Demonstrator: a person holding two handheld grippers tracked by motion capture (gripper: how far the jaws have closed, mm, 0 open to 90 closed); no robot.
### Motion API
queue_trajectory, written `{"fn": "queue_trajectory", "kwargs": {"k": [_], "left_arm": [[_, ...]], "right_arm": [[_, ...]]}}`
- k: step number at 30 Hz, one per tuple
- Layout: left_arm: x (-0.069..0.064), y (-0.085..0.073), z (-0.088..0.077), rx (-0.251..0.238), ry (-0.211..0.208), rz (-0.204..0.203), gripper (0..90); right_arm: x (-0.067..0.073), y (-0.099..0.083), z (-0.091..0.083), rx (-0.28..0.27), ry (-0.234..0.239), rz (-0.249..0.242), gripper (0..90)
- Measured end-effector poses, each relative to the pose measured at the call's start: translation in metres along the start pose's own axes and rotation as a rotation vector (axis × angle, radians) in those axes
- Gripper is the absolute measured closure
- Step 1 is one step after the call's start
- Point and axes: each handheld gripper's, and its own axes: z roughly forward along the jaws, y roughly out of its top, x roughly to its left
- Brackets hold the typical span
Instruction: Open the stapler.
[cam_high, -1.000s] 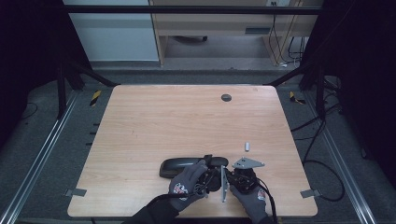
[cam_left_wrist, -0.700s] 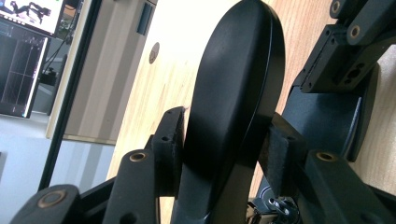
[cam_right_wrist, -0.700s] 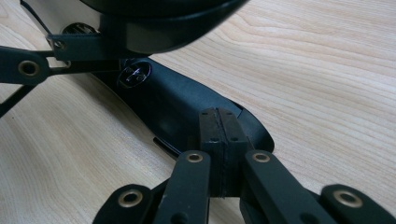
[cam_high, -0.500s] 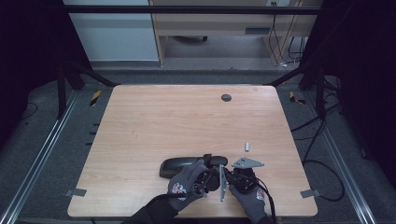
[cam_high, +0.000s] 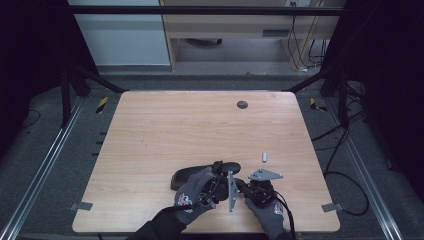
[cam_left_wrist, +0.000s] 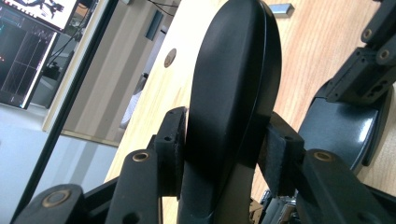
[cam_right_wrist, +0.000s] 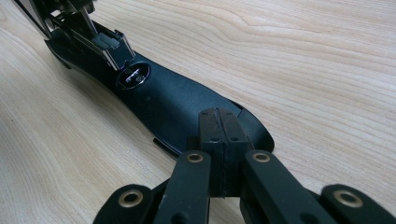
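The left gripper (cam_left_wrist: 219, 158) is clamped on a smooth, black, oval plastic shell piece (cam_left_wrist: 233, 88), its pads pressing both faces; the jaws have just been closing on it. The piece stands on edge, tilted up off the light wooden table (cam_high: 190, 125). In the high view the left gripper (cam_high: 218, 176) sits near the table's near edge, held by a grey-gloved left hand (cam_high: 195, 192).

The right gripper (cam_right_wrist: 219, 121) has its jaws fully together, pads touching, with nothing between them. Its tip rests on or just over the narrow end of a long, black, rounded plastic body (cam_right_wrist: 177, 102) lying flat on the table; contact is hard to judge. A shiny metal fitting (cam_right_wrist: 133, 75) sits in that body farther along.

A small silver cylinder (cam_high: 265, 156) lies apart, beyond the right gripper (cam_high: 247, 189).
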Motion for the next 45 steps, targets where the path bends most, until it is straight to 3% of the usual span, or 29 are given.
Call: {"fn": "queue_trajectory", "kwargs": {"k": [13, 25, 34, 45], "left_arm": [[0.019, -0.008, -0.014, -0.042, 0.014, -0.063, 57.4], [0.038, -0.016, -0.027, -0.065, 0.012, -0.153, 58.3], [0.047, -0.022, -0.034, -0.074, 0.016, -0.184, 58.6], [0.059, -0.032, -0.041, -0.1, 0.007, -0.259, 58.7]], "right_arm": [[0.0, 0.0, 0.0, -0.004, 0.004, 0.001, 90.0], [0.0, 0.0, 0.0, -0.001, -0.001, 0.003, 90.0], [0.001, -0.001, 0.0, -0.001, 0.0, 0.005, 90.0], [0.002, 0.0, -0.001, 0.003, 0.007, 0.012, 90.0]]}}
